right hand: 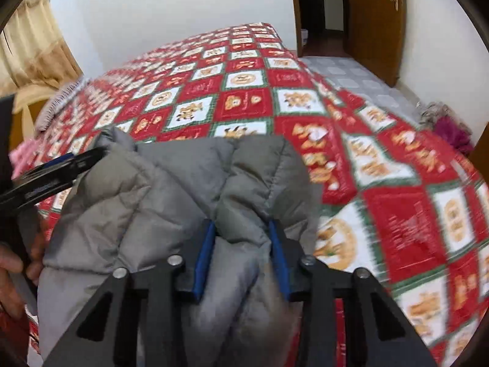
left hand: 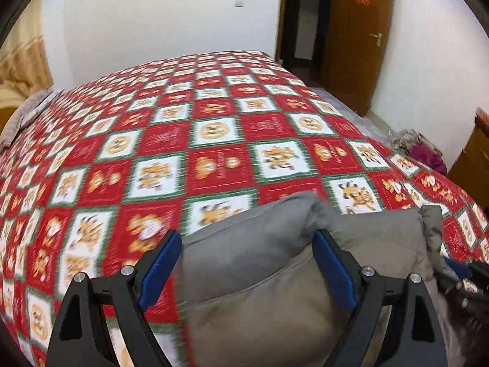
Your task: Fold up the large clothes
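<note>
Grey puffy quilted jacket hangs bunched up over the near end of a big bed with a red, white and green checked cover. The right gripper has its two blue fingers pressed in on a fat fold of the jacket, with only a small gap left, and that gap is stuffed with grey cloth. The left gripper has its blue fingers much wider apart, with a thick puff of the jacket between them. The right finger touches the cloth, but I cannot tell if the left one really squeezes it. In the right wrist view, the left gripper pokes in at the jacket's top left corner. A brown wooden door stands open past the bed, beside a white wall.
</note>
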Motion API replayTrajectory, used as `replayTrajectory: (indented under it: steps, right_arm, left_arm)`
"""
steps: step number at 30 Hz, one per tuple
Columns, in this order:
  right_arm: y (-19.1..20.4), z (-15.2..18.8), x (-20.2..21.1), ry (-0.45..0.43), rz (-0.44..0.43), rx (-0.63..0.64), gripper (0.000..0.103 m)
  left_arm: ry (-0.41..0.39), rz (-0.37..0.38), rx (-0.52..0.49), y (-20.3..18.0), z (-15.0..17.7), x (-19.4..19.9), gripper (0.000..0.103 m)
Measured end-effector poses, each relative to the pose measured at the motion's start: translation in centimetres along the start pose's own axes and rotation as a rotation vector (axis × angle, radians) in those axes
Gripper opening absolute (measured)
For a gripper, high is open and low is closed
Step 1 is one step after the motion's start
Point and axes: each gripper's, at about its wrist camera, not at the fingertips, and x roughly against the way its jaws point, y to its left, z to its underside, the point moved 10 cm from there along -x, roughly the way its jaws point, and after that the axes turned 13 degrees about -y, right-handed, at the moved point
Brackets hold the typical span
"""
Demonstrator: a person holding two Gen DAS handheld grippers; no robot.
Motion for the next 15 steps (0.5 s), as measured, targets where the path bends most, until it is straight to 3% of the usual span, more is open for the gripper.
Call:
replayTrajectory:
  steps: [4,8,13,15]
  right_arm:
    - [0.8,1.9,-0.8,0.02,-0.101,-0.015,0.038]
    - [1.2,2.4,-1.9,0.049,-0.199,-0.079,0.038]
    - [2.1,2.1,-3.2,0.089,-0.192,-0.041,0.038]
    - [2.0,2.0,-3.2,0.092,-0.206,-0.063,0.038]
  left_arm:
    - [-0.003,-0.009,-0.083,-1.8,0.8,-1.5,0.088]
    - [0.014,-0.01,-0.064,-2.1,2.1,-2.7,0.088]
    - [0.04,-0.058,-0.157,-3.7,3.4,-4.5,0.089]
    - [0.062,-0.044,-0.157,-3.7,3.5,-4.7,0.089]
